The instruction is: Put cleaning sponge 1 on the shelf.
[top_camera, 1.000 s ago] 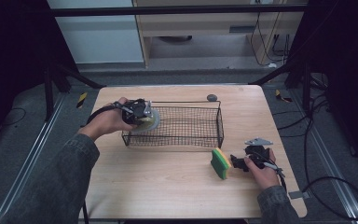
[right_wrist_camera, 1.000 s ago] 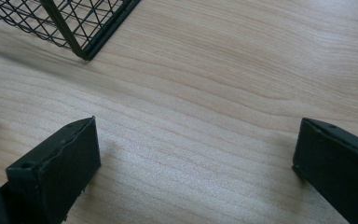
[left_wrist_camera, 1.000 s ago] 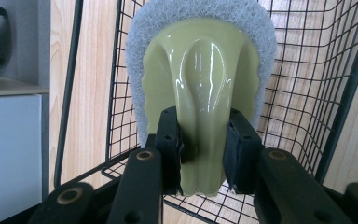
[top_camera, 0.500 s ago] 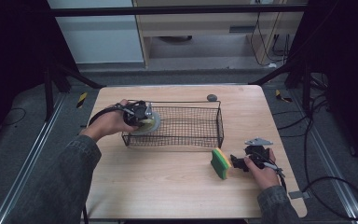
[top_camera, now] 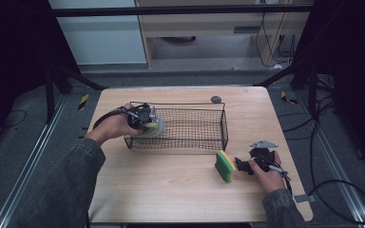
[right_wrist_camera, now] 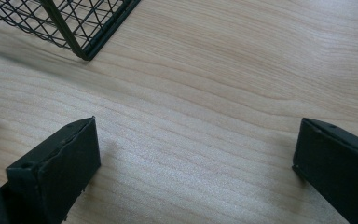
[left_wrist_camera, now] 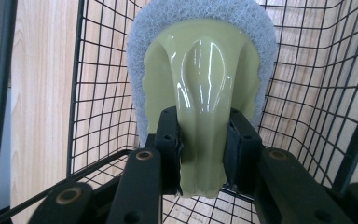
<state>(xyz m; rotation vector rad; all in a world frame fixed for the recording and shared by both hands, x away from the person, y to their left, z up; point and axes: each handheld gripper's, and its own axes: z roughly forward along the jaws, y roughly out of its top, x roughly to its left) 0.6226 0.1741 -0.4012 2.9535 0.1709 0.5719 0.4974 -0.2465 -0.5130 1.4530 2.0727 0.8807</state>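
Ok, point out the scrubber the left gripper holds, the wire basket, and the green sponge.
scrubber (left_wrist_camera: 205, 93), left gripper view, on its glossy green handle.
wire basket (top_camera: 225, 124), high view, on its right end wall.
green sponge (top_camera: 224, 167), high view, on its green face.

I count one wire basket (top_camera: 190, 128), one handled scrubber (left_wrist_camera: 200, 79), one sponge (top_camera: 224, 166), one small dark disc (top_camera: 215, 99), on one table (top_camera: 171, 190).

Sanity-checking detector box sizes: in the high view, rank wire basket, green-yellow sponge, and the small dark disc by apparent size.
1. Wire basket, largest by far.
2. Green-yellow sponge.
3. Small dark disc, smallest; it lies farther from the camera, but the gap looks too big for that to matter.
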